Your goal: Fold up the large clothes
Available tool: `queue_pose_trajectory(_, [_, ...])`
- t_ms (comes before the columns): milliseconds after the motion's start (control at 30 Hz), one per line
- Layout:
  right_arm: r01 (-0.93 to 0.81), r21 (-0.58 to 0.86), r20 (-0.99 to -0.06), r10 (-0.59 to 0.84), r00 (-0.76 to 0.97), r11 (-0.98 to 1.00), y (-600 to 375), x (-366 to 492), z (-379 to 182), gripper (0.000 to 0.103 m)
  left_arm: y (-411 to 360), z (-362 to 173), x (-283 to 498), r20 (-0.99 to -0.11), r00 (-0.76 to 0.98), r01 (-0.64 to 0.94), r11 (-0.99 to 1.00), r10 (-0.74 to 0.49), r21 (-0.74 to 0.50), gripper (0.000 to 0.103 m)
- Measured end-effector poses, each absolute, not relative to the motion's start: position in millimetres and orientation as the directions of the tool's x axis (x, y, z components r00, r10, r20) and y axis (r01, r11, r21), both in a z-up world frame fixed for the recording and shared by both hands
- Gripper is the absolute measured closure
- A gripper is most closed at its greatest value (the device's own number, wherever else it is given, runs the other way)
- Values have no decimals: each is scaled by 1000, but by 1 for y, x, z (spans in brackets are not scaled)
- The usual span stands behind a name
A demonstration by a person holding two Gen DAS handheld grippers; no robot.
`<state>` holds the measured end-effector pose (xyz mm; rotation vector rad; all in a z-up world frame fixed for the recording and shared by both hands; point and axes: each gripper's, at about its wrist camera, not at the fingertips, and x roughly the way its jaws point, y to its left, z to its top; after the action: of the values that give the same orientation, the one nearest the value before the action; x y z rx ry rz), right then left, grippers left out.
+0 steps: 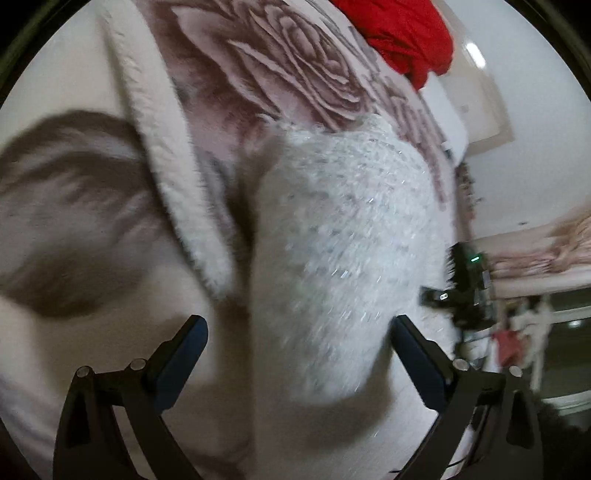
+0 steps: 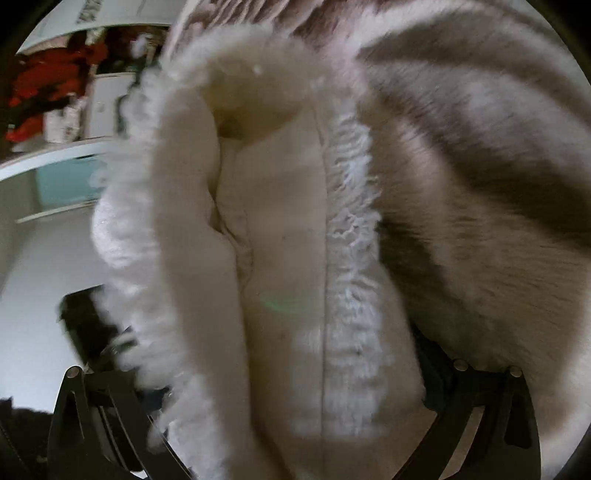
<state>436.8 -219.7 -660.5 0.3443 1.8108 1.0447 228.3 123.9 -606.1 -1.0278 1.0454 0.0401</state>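
The fluffy white garment (image 1: 343,236) lies bunched on the rose-patterned blanket (image 1: 295,66) — a pause between folds, I judge. Left gripper (image 1: 299,354) is spread wide and empty; right gripper (image 2: 288,398) straddles the fleece, released. Next: re-grasp an edge.

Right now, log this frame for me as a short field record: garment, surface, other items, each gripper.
garment: fluffy white coat, bunched, pale lining facing the right camera
surface: plush blanket with a rose pattern, under the coat
other items: red cloth at the blanket's far end
left gripper: open, coat between the fingers, pads not pressing
right gripper: open, coat bulging between the fingers, fingertips hidden by fluff
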Motion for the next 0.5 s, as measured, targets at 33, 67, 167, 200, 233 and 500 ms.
queue_pose_trajectory(33, [-183, 802, -577, 658, -484, 568, -220, 436, -665, 0, 125, -605, 232, -709, 567, -455, 558, -419, -693, 15])
queue_pose_trajectory(67, [-153, 816, -554, 678, -483, 557, -221, 435, -667, 0, 124, -603, 237, -691, 581, -428, 561, -430, -709, 33])
queue_pose_trajectory(167, [-45, 846, -489, 739, -464, 532, -227, 428, -666, 24, 130, -592, 256, -691, 569, -393, 590, -446, -705, 36])
queue_pose_trajectory(200, [20, 852, -460, 767, -448, 523, -233, 422, -666, 29, 136, -587, 262, -681, 566, -387, 580, -464, -717, 36])
queue_pose_trajectory(233, [87, 853, -436, 794, -425, 515, -240, 415, -665, 33, 142, -582, 269, -672, 565, -376, 575, -479, -727, 36])
queue_pose_trajectory(500, [120, 820, -507, 807, -303, 560, -270, 356, -653, 20, 145, -598, 307, -714, 394, -246, 682, -579, -689, 16])
